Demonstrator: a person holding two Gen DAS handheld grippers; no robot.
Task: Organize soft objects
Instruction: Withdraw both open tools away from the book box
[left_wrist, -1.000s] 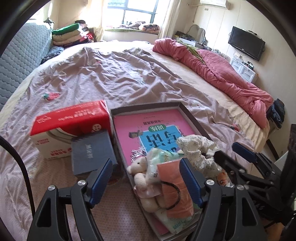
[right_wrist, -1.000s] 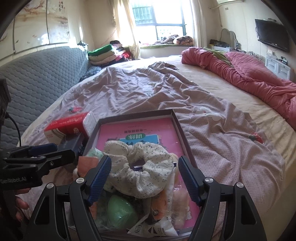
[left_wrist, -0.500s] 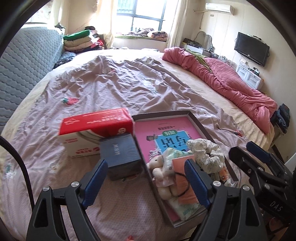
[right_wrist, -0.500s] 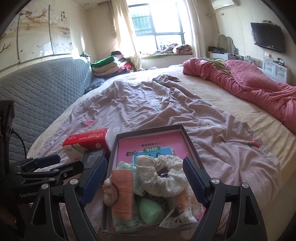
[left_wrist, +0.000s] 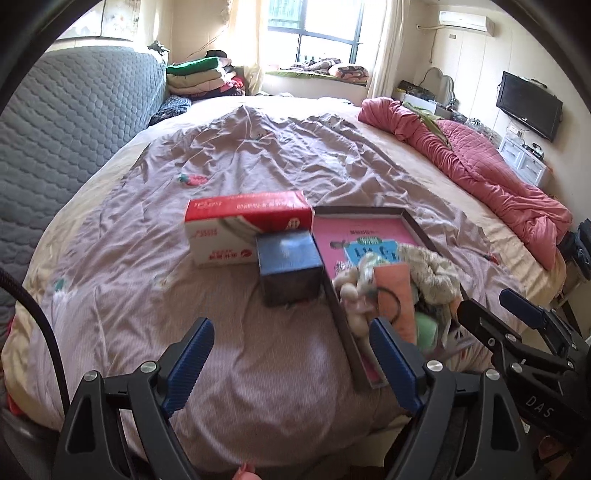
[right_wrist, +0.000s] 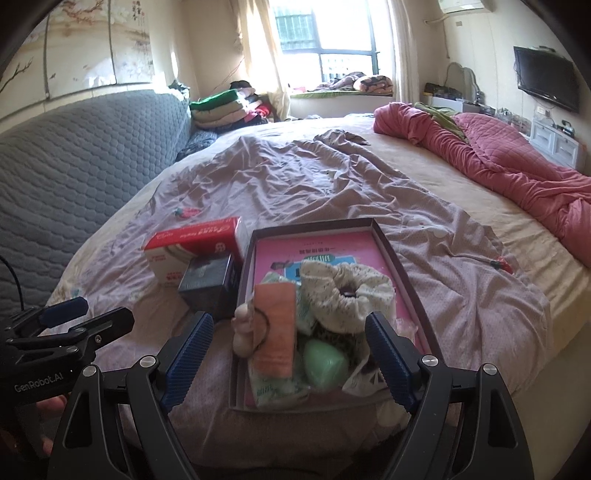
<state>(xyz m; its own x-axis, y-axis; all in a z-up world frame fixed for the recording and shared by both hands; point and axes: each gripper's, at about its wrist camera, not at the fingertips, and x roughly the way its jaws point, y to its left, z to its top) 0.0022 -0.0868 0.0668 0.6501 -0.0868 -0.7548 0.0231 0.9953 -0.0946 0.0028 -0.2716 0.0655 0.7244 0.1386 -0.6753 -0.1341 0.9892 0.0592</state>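
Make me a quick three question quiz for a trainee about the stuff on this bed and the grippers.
1. True or false: the scrunchie lies inside the tray.
2. Which sits directly in front of the red tissue box? A) dark blue box B) green sponge C) pink quilt
3. Fill in: neither the left gripper nor the right gripper holds ____.

Key: 1 true; 2 A; 3 anything, both have just been opening and nothing is between the pads.
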